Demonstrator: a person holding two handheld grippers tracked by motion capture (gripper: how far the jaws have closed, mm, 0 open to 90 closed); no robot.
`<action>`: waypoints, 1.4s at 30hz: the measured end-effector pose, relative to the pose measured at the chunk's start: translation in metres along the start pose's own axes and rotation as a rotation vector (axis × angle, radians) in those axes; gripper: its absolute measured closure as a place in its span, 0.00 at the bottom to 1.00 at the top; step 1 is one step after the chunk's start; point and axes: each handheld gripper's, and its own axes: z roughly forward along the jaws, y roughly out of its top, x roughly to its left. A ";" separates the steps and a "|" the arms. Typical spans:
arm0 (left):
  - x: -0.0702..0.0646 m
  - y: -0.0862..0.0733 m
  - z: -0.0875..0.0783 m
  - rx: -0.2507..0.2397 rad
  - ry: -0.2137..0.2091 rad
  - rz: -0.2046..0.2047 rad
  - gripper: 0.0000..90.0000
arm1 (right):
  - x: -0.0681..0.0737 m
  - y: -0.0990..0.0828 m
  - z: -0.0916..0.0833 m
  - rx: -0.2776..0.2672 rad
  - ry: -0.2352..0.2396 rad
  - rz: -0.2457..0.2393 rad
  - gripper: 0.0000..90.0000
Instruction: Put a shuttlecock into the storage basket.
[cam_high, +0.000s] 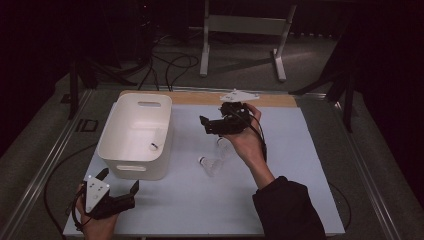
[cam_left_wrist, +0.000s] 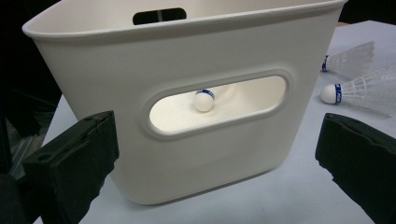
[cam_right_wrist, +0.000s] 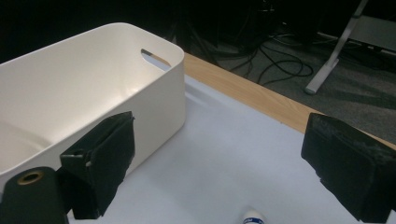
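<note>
A white plastic bin (cam_high: 131, 111) stands on the left half of the table and holds one shuttlecock (cam_high: 153, 146). The left gripper view shows that shuttlecock's cork (cam_left_wrist: 204, 99) through the handle slot of the bin (cam_left_wrist: 187, 46). Two more shuttlecocks (cam_high: 210, 165) (cam_high: 223, 147) lie on the mat just right of the bin. My left gripper (cam_high: 119, 180) is open near the front left corner, facing the bin's near wall. My right gripper (cam_high: 206, 126) hovers open right of the bin and above the two loose shuttlecocks, with nothing between its jaws.
A pale blue mat (cam_high: 280, 150) covers the table, with a wooden strip (cam_high: 200, 98) along the far edge. Cables (cam_high: 170, 65) and a white stand (cam_high: 240, 25) are on the floor beyond.
</note>
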 end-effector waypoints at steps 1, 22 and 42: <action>0.000 0.000 0.000 -0.001 -0.001 0.001 0.00 | -0.001 -0.001 0.000 0.000 -0.001 0.000 0.11; 0.000 0.000 0.000 0.000 0.001 0.001 0.00 | -0.019 -0.024 -0.001 0.029 -0.030 0.036 0.11; 0.000 0.000 0.000 -0.001 0.001 0.002 0.00 | -0.029 -0.039 -0.005 0.027 -0.047 0.066 0.11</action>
